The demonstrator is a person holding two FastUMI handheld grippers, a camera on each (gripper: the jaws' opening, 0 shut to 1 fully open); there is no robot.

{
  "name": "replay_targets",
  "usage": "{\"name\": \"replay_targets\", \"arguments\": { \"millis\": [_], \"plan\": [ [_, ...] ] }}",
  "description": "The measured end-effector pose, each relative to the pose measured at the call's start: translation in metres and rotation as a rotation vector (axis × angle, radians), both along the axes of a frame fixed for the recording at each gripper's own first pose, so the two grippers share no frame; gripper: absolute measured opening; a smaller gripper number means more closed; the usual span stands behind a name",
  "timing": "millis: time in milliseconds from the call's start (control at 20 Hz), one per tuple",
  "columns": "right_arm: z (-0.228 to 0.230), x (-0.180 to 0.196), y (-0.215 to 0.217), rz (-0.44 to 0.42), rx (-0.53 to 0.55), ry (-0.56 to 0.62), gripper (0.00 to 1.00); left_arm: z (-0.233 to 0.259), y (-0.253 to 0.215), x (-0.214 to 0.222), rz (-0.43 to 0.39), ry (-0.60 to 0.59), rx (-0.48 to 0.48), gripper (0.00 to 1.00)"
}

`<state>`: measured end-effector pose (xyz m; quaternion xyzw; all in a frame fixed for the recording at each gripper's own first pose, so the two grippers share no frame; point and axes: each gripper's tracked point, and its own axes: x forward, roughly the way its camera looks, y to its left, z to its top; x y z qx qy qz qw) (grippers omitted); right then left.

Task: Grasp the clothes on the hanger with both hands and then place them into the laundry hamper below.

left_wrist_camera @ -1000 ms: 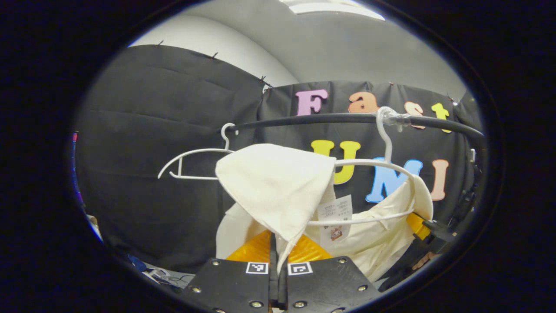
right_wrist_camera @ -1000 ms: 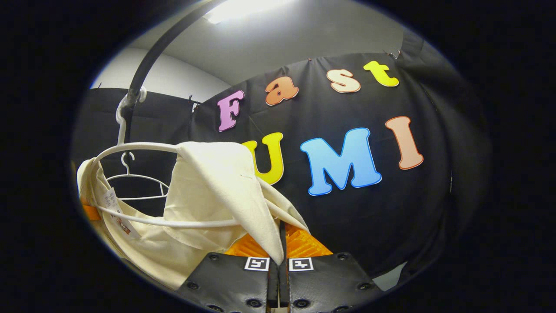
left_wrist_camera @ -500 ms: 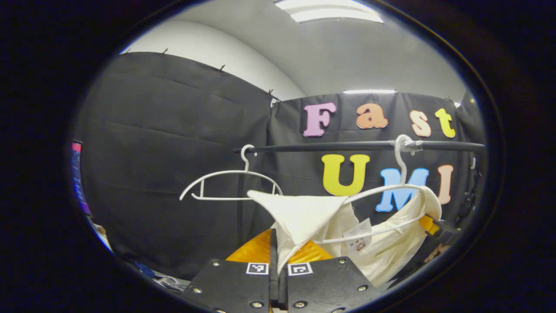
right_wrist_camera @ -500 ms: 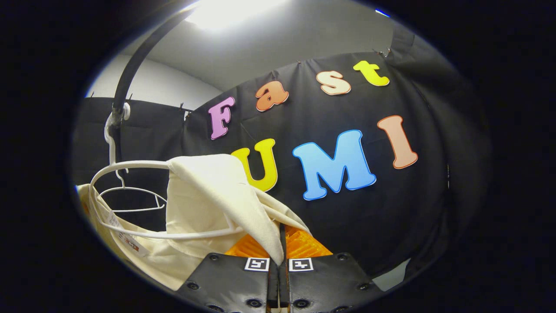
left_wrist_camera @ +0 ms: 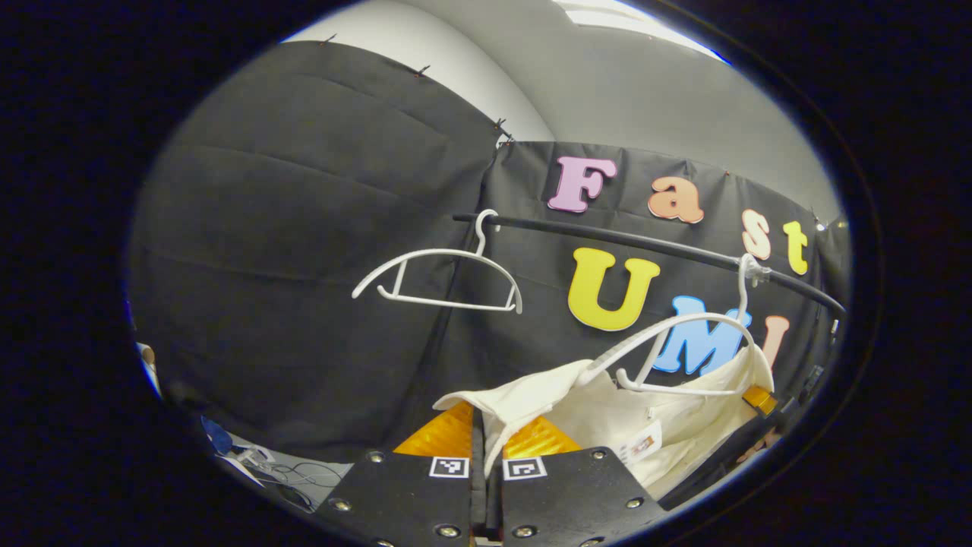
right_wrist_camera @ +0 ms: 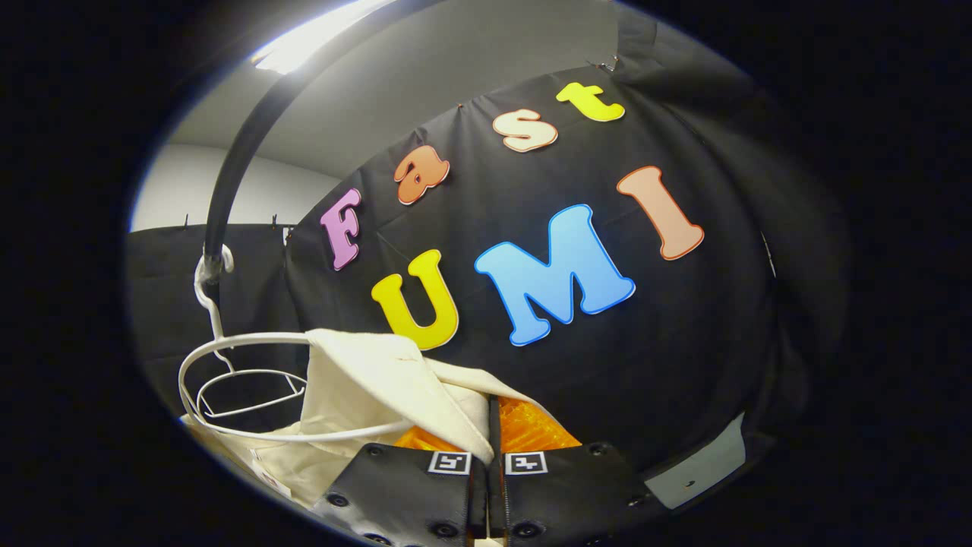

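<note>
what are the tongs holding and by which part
Both tongs, left and right, are shut on the cream garment, each pinching a shoulder edge.

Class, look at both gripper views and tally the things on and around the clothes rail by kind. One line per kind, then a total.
Black clothes rail: 1
White plastic hangers: 2, one bare hanger and one hanger carrying the garment
Cream cloth garment: 1
Black two-finger grippers: 2, the left gripper and the right gripper, each shut on the garment
Total: 6

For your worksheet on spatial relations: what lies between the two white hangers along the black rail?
Left gripper view: only bare black rail between the empty hanger and the hanger carrying the cream garment.
</note>
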<state>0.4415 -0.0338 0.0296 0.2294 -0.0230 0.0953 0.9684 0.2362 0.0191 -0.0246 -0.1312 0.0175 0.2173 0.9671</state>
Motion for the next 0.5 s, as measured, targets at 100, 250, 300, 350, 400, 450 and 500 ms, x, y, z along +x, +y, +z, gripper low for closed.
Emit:
{"name": "replay_targets", "arguments": {
  "millis": [100,250,300,350,400,450,500],
  "plan": [
    [0.006,0.009,-0.007,-0.026,-0.012,-0.015,0.02,0.002,-0.005,-0.001,-0.027,-0.007,0.008,0.02],
    [0.011,0.025,-0.015,-0.07,0.007,-0.027,0.02,0.0,-0.015,0.001,-0.071,-0.009,-0.004,0.01],
    [0.012,0.029,-0.019,-0.086,0.019,-0.025,0.02,-0.003,-0.019,0.001,-0.086,-0.008,-0.016,0.01],
    [0.011,0.035,-0.022,-0.103,0.036,-0.022,0.02,-0.007,-0.022,0.004,-0.1,0.003,-0.033,0.01],
    [0.008,0.041,-0.029,-0.121,0.058,-0.009,0.02,-0.015,-0.025,0.007,-0.113,0.019,-0.046,0.01],
    [0.003,0.048,-0.035,-0.135,0.088,0.01,0.02,-0.021,-0.027,0.008,-0.124,0.032,-0.051,0.01],
    [-0.003,0.055,-0.04,-0.149,0.117,0.035,0.02,-0.026,-0.028,0.009,-0.137,0.042,-0.053,0.01]
  ]
}}
